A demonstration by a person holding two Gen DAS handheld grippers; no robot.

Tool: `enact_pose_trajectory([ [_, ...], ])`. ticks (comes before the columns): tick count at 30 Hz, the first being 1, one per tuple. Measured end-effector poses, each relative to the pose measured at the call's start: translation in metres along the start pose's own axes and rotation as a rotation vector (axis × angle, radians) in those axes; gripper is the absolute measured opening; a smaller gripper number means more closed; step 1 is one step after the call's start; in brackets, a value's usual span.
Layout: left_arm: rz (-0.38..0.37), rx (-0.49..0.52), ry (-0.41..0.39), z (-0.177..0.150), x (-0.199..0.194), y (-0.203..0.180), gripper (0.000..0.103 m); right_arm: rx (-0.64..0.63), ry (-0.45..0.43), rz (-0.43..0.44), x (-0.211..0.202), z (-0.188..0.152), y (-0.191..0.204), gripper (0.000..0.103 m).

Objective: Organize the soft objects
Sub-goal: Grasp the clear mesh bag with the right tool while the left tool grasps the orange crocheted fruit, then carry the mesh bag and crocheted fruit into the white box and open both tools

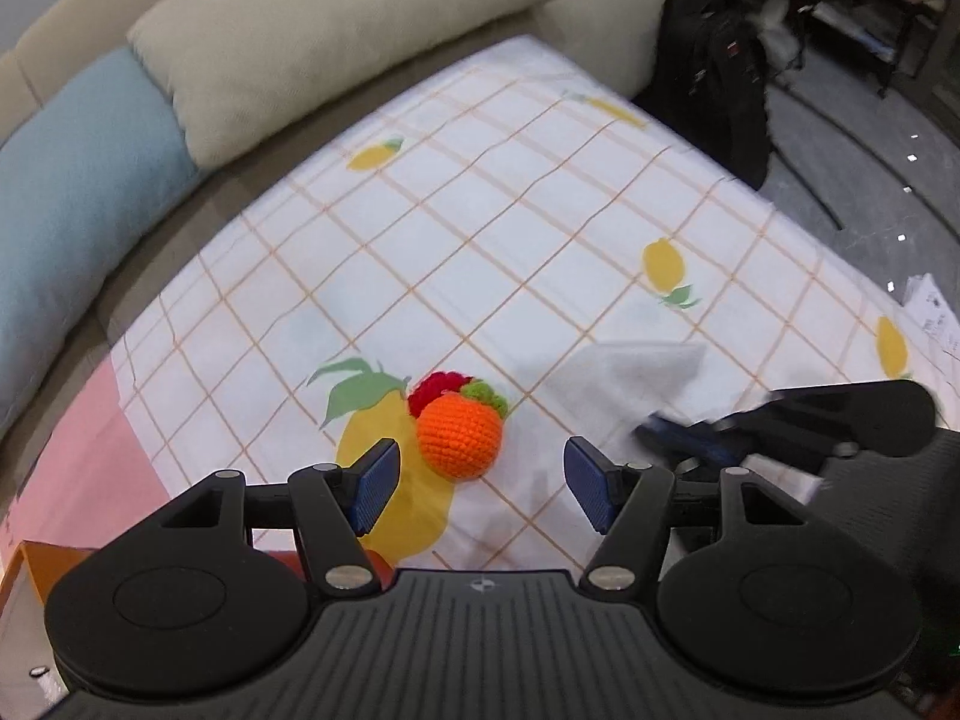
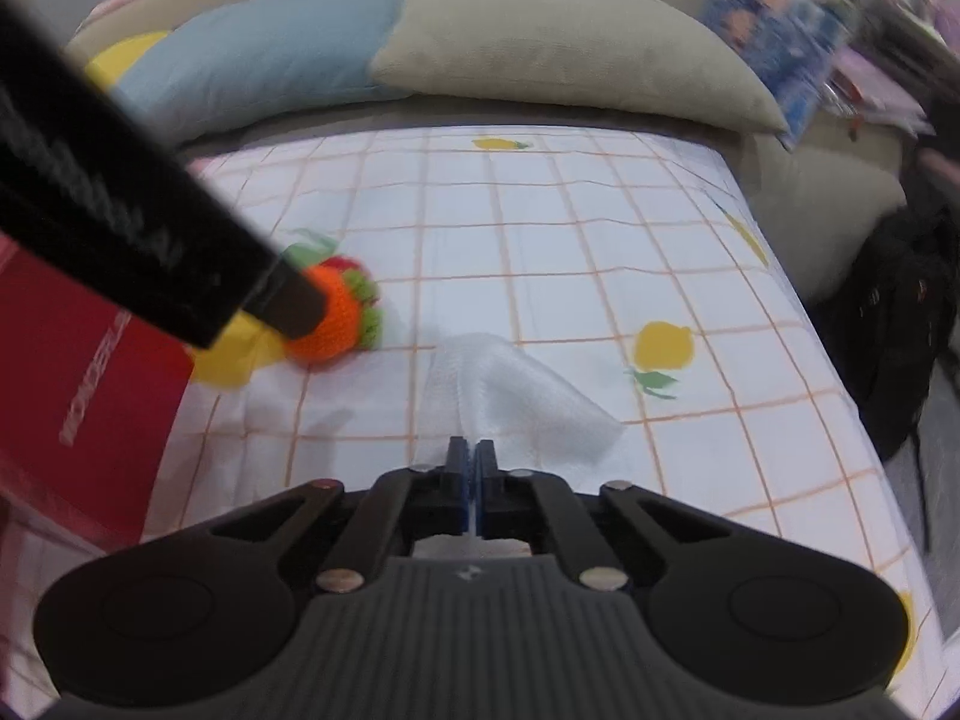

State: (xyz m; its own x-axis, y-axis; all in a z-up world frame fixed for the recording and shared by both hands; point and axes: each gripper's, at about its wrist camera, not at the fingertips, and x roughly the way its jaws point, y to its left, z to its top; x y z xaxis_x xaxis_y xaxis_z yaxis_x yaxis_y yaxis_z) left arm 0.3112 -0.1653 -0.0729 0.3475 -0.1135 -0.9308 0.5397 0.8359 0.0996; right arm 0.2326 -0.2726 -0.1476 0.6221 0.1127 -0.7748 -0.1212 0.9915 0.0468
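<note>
Orange yarn is what I see first: the crocheted orange ball lies on the checked lemon-print cloth, over a big printed yellow fruit, with a red crocheted piece and a green one touching its far side. My left gripper sits just short of the ball with its blue pads spread wide; the ball lies ahead of the gap, nearer the left pad, and neither pad touches it.

Just to the right of the ball lies a white cloth, rumpled flat on the checked cover. My right gripper has its pads pressed together at the near edge of that cloth; a thin white strip shows between them, so I read it as pinching the cloth's edge.

From the right wrist view, the left gripper's black body crosses the upper left corner and partly hides the ball. A red box sits at the left edge of the cover. Behind, a blue cushion and a beige cushion lean against the sofa back.
</note>
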Motion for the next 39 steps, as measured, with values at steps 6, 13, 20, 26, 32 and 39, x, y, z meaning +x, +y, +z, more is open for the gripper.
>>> enact_pose_trajectory([
  [6, 0.044, -0.033, 0.091, 0.017, 0.027, 0.000, 0.074, 0.104, -0.020, 0.016, -0.004, 0.005, -0.019, 0.000],
  [13, 0.071, -0.011, 0.146, 0.017, 0.053, -0.004, 0.062, 0.120, -0.020, 0.042, -0.004, 0.006, -0.019, 0.000],
  [20, 0.102, 0.029, 0.131, 0.019, 0.055, -0.011, 0.045, 0.121, -0.009, 0.049, -0.002, 0.006, -0.019, 0.000],
  [26, 0.088, 0.019, 0.024, 0.012, 0.027, -0.015, 0.045, 0.110, -0.016, 0.055, -0.004, 0.005, -0.018, 0.000],
  [32, 0.033, -0.019, -0.131, -0.006, -0.031, -0.019, 0.045, 0.082, -0.061, 0.051, -0.021, 0.002, -0.014, 0.000],
  [39, -0.031, -0.085, -0.292, -0.056, -0.101, -0.030, 0.045, 0.128, -0.102, 0.081, -0.064, -0.011, -0.021, 0.000],
])
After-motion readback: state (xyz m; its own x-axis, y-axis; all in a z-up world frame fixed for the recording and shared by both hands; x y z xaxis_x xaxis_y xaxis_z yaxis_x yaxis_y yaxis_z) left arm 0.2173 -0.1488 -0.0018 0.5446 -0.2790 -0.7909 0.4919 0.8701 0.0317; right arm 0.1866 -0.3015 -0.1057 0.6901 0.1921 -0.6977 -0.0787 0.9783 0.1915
